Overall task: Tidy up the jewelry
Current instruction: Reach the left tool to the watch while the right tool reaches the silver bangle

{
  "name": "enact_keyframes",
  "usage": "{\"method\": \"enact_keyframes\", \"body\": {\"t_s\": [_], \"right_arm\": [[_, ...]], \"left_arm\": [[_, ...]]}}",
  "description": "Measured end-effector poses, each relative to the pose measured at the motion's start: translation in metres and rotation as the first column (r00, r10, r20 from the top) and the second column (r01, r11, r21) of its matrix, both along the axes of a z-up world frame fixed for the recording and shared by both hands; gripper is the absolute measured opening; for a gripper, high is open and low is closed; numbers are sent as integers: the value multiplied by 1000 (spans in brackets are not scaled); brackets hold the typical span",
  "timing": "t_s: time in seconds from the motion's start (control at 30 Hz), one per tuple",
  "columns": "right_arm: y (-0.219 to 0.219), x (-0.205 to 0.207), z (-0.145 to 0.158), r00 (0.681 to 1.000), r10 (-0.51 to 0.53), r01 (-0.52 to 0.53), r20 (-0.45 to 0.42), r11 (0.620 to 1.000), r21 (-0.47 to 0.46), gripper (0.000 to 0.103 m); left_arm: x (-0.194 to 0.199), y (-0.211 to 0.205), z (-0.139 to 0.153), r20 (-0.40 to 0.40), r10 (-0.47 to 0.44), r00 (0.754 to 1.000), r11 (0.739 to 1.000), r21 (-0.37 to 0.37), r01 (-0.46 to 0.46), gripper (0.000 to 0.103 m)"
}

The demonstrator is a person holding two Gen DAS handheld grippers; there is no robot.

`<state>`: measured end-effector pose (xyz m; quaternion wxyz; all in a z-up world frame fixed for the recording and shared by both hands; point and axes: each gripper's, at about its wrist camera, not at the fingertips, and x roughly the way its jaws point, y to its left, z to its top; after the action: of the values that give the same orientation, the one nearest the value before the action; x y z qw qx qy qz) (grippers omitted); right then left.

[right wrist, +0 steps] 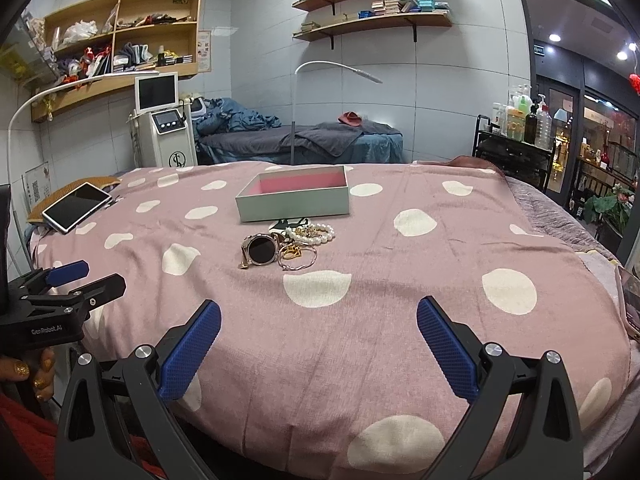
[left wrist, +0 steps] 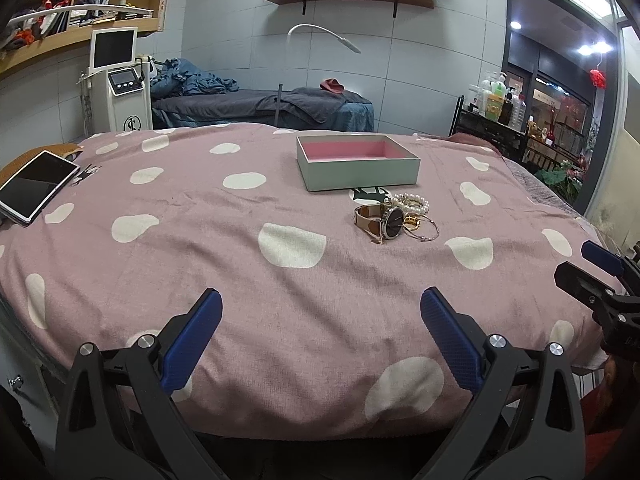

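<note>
An open grey box with a pink inside stands on the pink spotted bedspread. Just in front of it lies a small heap of jewelry: a rose-gold watch, a pearl bracelet, a thin bangle and gold rings. My left gripper is open and empty over the near edge of the bed, well short of the jewelry. My right gripper is open and empty, also at the near edge.
A tablet lies at the far left of the bed. A phone lies at the right edge. Beyond the bed stand a white machine, a massage bed, a lamp and a trolley with bottles.
</note>
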<state>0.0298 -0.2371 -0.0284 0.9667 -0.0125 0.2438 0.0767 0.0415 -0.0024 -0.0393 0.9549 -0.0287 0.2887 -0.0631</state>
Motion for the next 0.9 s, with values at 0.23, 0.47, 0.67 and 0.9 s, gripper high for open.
{"method": "enact_keyframes", "body": {"t_s": [0.23,0.47,0.67,0.9], "right_arm": [[2,27,-15,994,43,-45,-104,999,-14,97],[17,81,-23,970,115,-137,-216,986,-90,96],[27,130,-26,945,157,-199,-287,973,-121,96],[41,168,-32,921,176,-242,-347,958,-157,86]], "left_arm": [[23,-2,-9,-30,-62,998,998,19,62,97],[76,-10,-12,-85,-181,980,982,34,185,93],[118,-17,-10,-128,-261,957,964,25,266,93],[171,-6,-5,-200,-253,947,966,-2,258,93]]}}
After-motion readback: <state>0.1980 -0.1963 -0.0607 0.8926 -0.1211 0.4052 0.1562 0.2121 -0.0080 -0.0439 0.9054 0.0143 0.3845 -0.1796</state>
